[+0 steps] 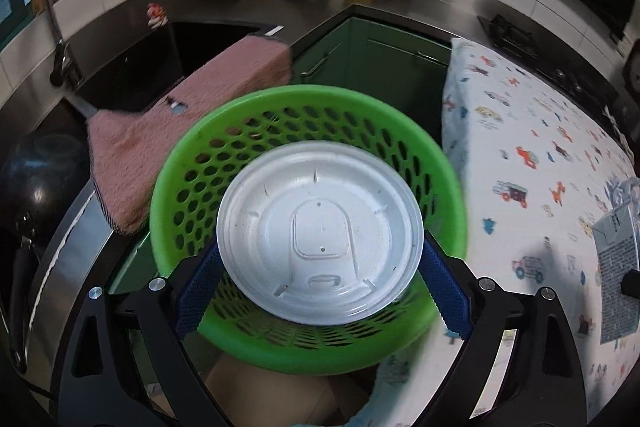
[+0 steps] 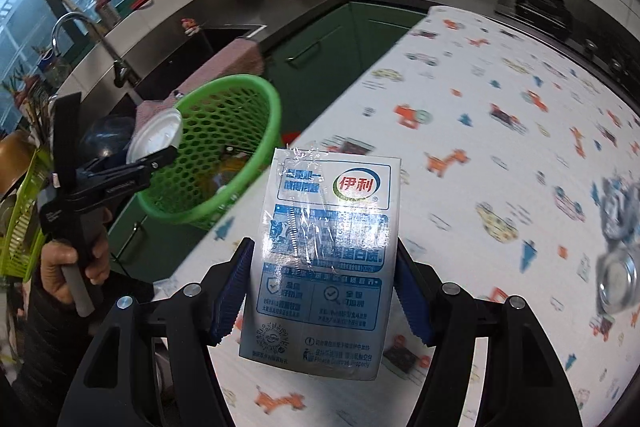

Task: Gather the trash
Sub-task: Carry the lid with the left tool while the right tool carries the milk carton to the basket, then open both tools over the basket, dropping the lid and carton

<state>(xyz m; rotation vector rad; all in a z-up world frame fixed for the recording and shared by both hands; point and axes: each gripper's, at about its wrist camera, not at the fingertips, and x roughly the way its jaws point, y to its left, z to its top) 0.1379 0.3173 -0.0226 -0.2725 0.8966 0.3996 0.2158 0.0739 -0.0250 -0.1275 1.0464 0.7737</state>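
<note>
Left fingers (image 1: pixel 320 291) clamp the white lid (image 1: pixel 320 233) over the green basket (image 1: pixel 452 163); right fingers (image 2: pixel 322 301) grip the milk carton (image 2: pixel 326 259).

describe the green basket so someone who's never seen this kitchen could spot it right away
Start at the table with the cartoon-print cloth. Just past its left edge, toward the sink, stands the green basket, round with walls full of holes. It is the only bright green round container there, and the left gripper holds a white lid over it.
</note>
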